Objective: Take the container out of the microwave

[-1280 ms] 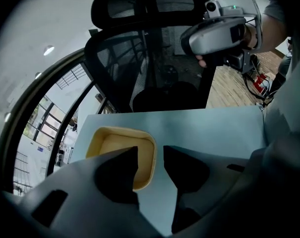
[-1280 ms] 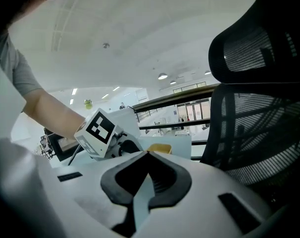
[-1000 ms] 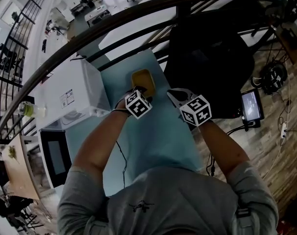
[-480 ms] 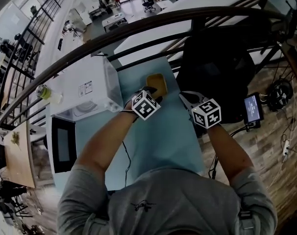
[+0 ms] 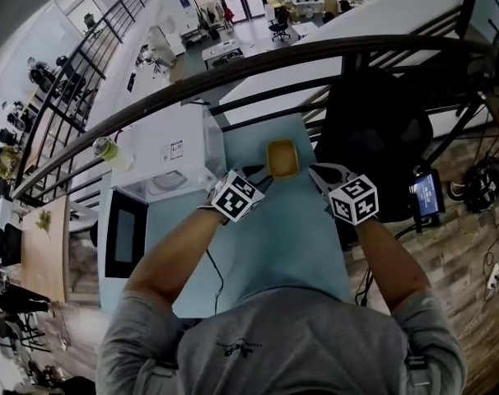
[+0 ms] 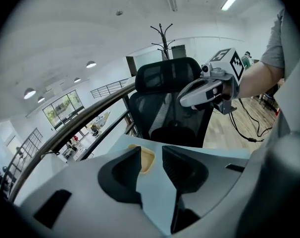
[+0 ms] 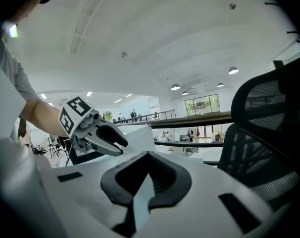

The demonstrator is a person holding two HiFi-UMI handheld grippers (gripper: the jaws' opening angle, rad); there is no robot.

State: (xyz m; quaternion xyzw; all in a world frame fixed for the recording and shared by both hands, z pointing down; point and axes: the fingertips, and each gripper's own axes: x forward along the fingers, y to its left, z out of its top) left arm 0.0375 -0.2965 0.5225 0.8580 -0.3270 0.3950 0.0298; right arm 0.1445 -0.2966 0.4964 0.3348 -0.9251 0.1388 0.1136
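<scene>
Plainly, the light blue table (image 5: 274, 245) carries the white box-shaped microwave (image 5: 171, 159), its door open. Its top sticker (image 5: 176, 150) is too small to read. The yellow rectangular container (image 5: 282, 157) sits on the table, outside the microwave. The left gripper (image 5: 260, 179) was at its rim a second ago and now stands just clear, jaws apart and closing on nothing. The right gripper (image 5: 322, 171) is closed and empty.
</scene>
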